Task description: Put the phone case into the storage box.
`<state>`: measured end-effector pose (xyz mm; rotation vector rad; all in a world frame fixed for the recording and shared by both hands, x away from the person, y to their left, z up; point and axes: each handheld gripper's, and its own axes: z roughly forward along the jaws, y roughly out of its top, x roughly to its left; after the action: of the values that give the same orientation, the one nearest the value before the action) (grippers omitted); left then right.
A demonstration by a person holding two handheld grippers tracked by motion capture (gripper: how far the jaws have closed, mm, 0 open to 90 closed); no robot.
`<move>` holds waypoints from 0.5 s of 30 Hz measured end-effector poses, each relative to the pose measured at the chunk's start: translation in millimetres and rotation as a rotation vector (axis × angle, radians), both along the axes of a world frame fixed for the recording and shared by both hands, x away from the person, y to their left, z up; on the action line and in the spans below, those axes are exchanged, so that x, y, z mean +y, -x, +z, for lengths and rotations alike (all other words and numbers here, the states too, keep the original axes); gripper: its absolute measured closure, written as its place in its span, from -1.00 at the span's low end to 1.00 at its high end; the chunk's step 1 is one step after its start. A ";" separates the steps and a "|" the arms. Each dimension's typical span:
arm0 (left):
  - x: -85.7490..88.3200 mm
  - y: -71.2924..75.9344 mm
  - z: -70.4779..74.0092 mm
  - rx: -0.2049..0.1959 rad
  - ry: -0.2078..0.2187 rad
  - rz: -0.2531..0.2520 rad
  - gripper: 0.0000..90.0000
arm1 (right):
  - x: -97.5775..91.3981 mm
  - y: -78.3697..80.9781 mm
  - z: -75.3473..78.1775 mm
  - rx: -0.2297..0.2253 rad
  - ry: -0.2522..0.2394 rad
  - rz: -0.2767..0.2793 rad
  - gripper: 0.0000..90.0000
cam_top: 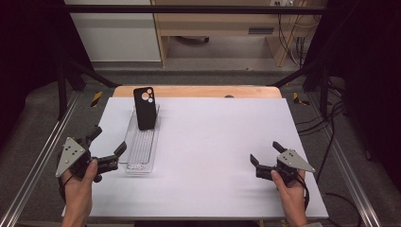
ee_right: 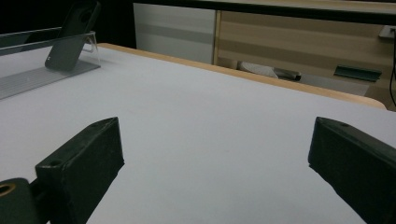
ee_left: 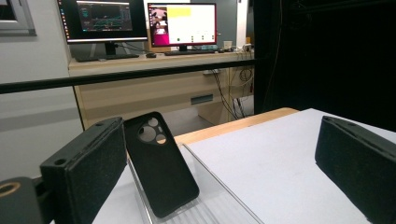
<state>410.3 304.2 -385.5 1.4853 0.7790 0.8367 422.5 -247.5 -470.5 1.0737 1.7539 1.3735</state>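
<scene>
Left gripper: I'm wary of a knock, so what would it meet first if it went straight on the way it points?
Probably the black phone case leaning in the clear tray; depth is unclear.

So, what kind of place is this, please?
Probably a lab or office workroom set up for recording. Two computer monitors stand on a wooden desk behind the table, a metal frame surrounds it, and cables hang nearby.

Tray (cam_top: 142, 161) lies on the mat (cam_top: 213, 151), left of centre; phone case (cam_top: 144, 108) stands in its far end. Left gripper (cam_top: 108, 142) just beside the tray's near end; right gripper (cam_top: 265, 153) well apart, near right.
</scene>
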 end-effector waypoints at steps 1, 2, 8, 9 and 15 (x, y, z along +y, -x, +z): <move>0.4 0.4 -1.9 -0.002 -0.008 0.000 -0.96 | -0.1 0.0 0.0 0.001 -0.001 0.000 -0.92; 0.6 1.0 -3.8 -0.004 -0.003 0.000 -0.96 | -0.2 0.0 0.0 0.001 -0.001 -0.001 -0.92; 3.3 3.2 -14.4 0.000 0.010 0.004 -0.96 | 0.0 -0.2 -0.2 0.001 0.005 0.001 -0.92; 3.5 3.5 -15.9 0.001 0.012 0.006 -0.96 | 0.3 -0.2 -0.2 0.001 0.004 0.001 -0.92; 6.2 5.2 -22.6 0.003 0.010 0.012 -0.96 | 0.6 -0.2 -0.4 0.003 0.006 0.001 -0.92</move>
<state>405.0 310.4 -408.1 1.4750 0.7936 0.8386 422.7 -246.9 -470.9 1.0718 1.7598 1.3667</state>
